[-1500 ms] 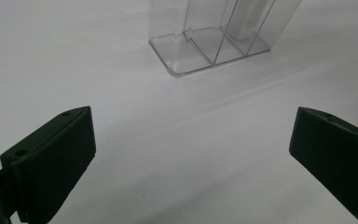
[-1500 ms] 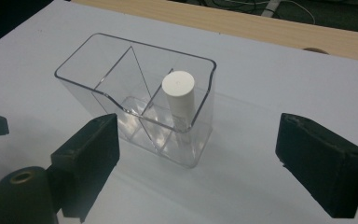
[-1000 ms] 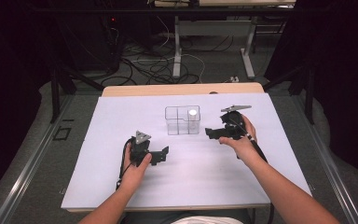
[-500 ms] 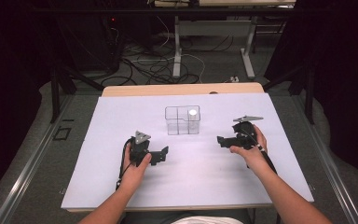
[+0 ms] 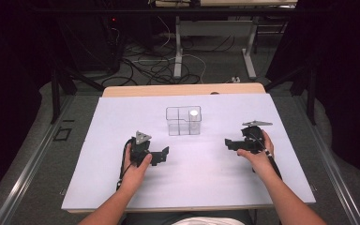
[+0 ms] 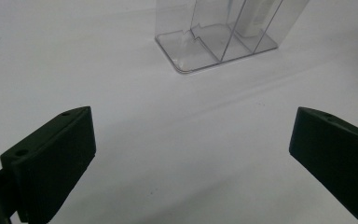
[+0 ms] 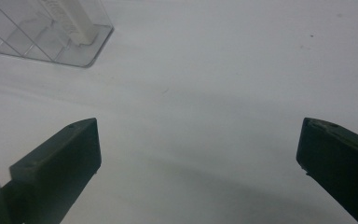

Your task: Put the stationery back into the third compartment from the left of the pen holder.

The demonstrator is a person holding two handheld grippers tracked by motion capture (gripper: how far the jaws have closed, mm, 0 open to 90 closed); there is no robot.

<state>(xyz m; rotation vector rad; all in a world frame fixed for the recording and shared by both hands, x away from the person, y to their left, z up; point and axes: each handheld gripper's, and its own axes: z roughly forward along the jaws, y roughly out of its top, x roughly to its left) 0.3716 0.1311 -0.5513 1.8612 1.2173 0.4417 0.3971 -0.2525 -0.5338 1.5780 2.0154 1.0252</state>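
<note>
Right gripper (image 5: pixel 232 144) pulled back from clear organizer (image 5: pixel 183 121), jaws spread, empty; left gripper (image 5: pixel 161 157) idle, spread too, prob. resting.

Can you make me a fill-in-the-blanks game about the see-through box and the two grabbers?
1. The clear box holds one ____ tube.
2. The left gripper has its jaws ____.
3. Between the right gripper jaws there is ____.
4. The box is split into ____ compartments.

Missing words: white; open; nothing; four
</note>
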